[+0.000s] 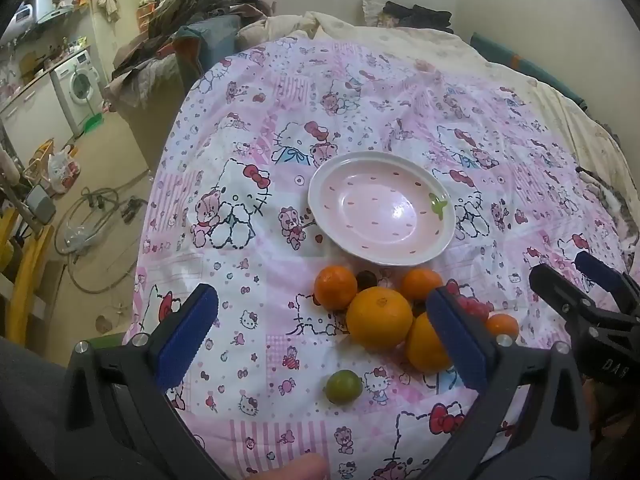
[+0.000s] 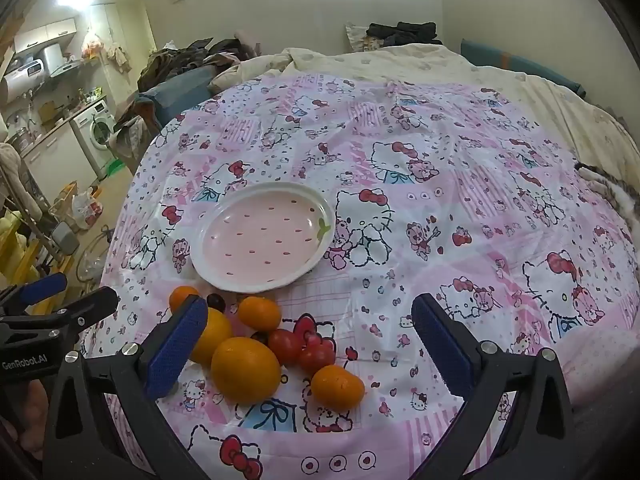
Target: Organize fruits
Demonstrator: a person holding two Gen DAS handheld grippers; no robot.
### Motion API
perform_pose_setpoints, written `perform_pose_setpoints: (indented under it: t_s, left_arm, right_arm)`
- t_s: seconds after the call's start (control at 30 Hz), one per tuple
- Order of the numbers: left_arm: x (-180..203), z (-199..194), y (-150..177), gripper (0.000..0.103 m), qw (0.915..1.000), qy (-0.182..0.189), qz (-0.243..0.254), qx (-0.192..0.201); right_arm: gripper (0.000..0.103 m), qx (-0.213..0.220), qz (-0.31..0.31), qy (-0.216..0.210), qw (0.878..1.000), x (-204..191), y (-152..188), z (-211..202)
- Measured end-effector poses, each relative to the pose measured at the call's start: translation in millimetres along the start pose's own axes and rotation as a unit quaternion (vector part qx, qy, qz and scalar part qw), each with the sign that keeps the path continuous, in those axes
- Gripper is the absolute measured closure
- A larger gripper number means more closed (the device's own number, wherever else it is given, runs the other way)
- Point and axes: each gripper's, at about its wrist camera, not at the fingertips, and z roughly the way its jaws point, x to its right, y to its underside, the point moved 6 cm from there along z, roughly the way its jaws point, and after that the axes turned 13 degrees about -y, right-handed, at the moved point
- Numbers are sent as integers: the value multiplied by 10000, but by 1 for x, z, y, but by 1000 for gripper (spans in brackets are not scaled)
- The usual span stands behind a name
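A pink strawberry-patterned plate (image 1: 382, 208) (image 2: 264, 236) lies bare on the cartoon-print cloth. In front of it sits a cluster of fruit: a big orange (image 1: 379, 317) (image 2: 245, 370), a second big orange (image 1: 426, 344) (image 2: 212, 334), small mandarins (image 1: 335, 287) (image 2: 337, 386), red tomatoes (image 2: 285, 346), a dark grape (image 1: 366, 280) (image 2: 216, 301) and a green lime (image 1: 343, 387). My left gripper (image 1: 322, 338) hangs open above the near side of the cluster. My right gripper (image 2: 310, 344) is open too, over the tomatoes, with nothing held.
The cloth (image 1: 280, 120) covers a bed with a cream quilt (image 2: 400, 64) behind. Clothes are piled at the back left (image 1: 200, 12). The floor on the left holds a washing machine (image 1: 80, 84), hoses and bags. A cat lies at the right edge (image 2: 616, 196).
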Motion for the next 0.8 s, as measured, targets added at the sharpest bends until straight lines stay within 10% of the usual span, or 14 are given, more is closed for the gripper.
perform_pose_setpoints:
  t_s: [0.8]
  left_arm:
    - [1, -1, 0, 0, 10000, -3, 8, 3]
  right_arm:
    - [0, -37, 42, -29, 10000, 2, 0, 1]
